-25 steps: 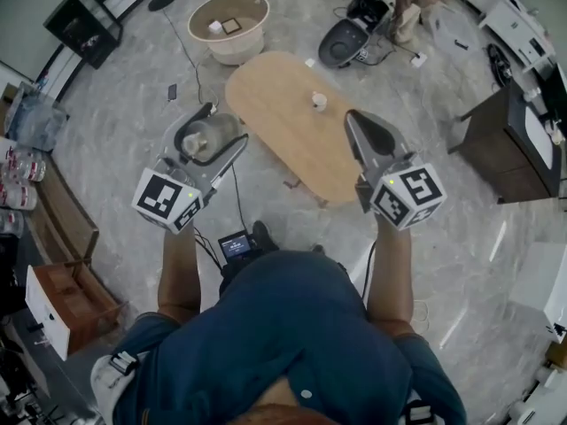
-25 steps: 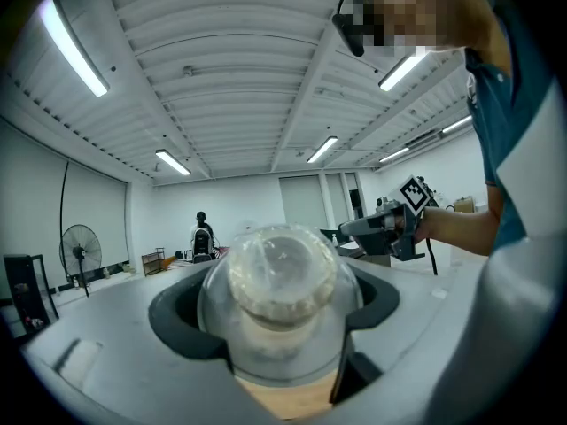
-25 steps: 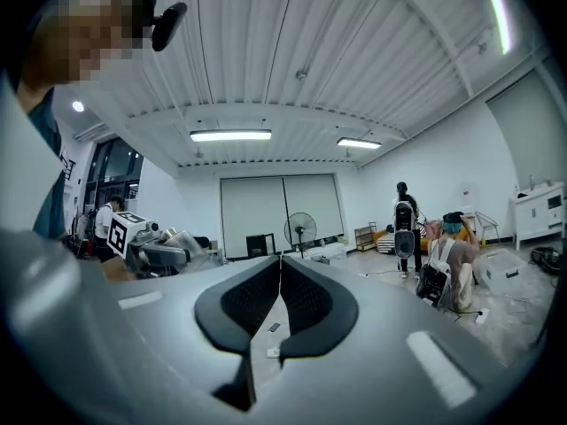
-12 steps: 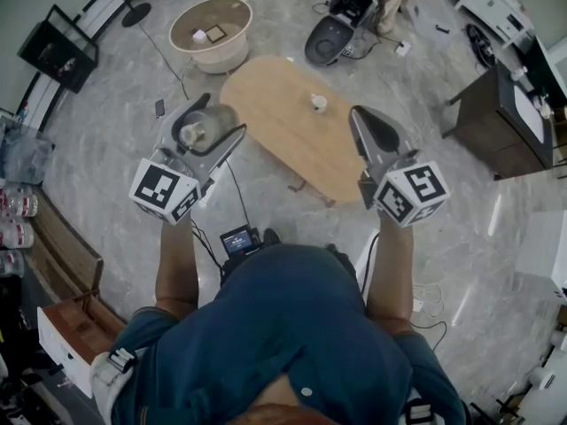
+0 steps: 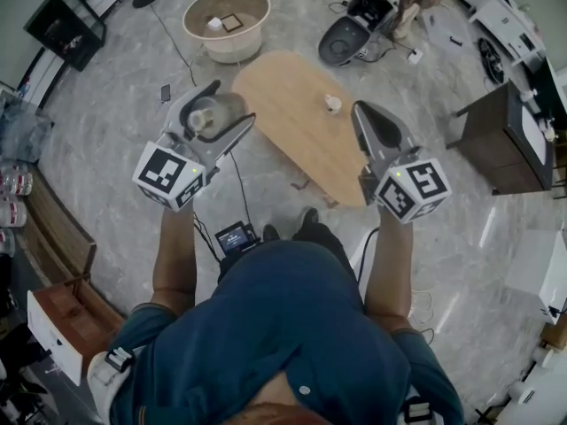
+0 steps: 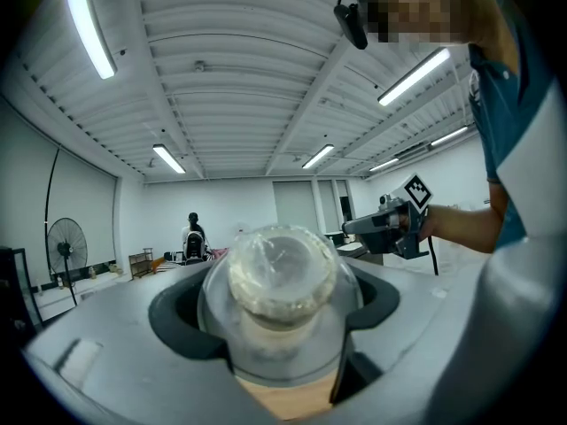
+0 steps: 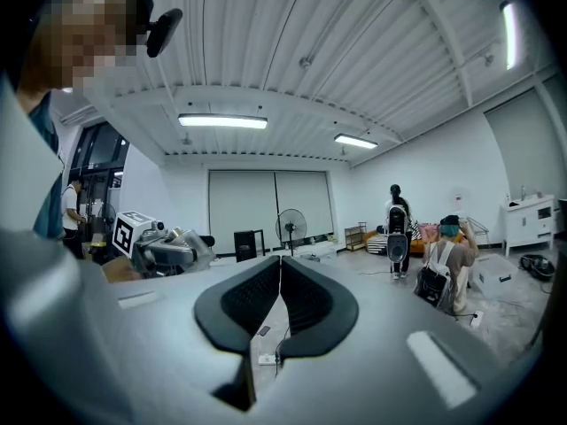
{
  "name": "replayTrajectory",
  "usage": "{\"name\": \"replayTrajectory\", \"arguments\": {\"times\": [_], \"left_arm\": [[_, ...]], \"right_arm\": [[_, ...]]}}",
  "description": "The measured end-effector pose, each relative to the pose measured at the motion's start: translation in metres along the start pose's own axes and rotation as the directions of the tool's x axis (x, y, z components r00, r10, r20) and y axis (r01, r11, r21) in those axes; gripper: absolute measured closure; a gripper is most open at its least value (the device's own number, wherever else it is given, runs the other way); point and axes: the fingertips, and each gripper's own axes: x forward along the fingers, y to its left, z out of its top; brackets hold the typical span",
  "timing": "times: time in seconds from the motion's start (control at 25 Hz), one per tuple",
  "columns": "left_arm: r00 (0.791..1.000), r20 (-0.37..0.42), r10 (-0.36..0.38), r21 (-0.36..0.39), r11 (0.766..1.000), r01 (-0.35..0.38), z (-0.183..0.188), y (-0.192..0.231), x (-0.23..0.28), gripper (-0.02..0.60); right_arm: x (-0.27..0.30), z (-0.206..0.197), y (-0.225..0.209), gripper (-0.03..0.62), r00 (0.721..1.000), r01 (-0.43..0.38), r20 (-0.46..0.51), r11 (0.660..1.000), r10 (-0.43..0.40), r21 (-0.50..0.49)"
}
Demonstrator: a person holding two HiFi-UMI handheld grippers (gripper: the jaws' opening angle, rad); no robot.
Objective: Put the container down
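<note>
The grey marble floor spreads out under us. On it stands a long oval table of light wood. Past the table sits a round cream tub.

We hold a grey two-jaw gripper in each hand. Both point level, out in front of our blue shirt.

The left gripper has its jaws wide apart. They squeeze a clear round plastic container from both sides. The container is up in the air between those jaws. In the head view it shows over the floor, just beside the left end of the table and not touching it. In the left gripper view its round top faces the camera, and the dark pads press on its sides.

The right gripper has its jaws pushed flat together, with nothing between them. In the head view it shows at the right edge of the table.

A small white cup stands on the table. It is between the two grippers and well apart from the container.
</note>
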Motion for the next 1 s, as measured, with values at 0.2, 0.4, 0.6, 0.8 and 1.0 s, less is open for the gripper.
{"name": "replayTrajectory", "arguments": {"times": [0.2,0.4,0.6,0.8,1.0], "left_arm": [[0.999,-0.023,0.042,-0.015,0.999,-0.043,-0.01,0.019,0.003,0.241],[0.995,-0.046,0.087,-0.038,0.995,-0.088,-0.016,0.048,0.009,0.241],[0.989,-0.068,0.129,-0.047,0.99,-0.133,-0.026,0.078,0.026,0.241],[0.987,-0.093,0.132,-0.086,0.986,-0.14,-0.049,0.102,0.057,0.241],[0.986,-0.109,0.124,-0.11,0.984,-0.136,-0.073,0.12,0.091,0.241]], "right_arm": [[0.029,-0.003,-0.009,0.583,0.999,-0.046,-0.006,0.999,0.046,0.012],[0.076,0.006,-0.023,0.583,0.995,-0.105,0.003,0.994,0.104,0.019],[0.117,0.004,-0.042,0.583,0.987,-0.161,-0.014,0.987,0.161,0.026],[0.148,-0.009,-0.07,0.583,0.982,-0.18,-0.047,0.983,0.182,0.045],[0.164,-0.026,-0.101,0.583,0.981,-0.166,-0.087,0.983,0.172,0.077]]}}
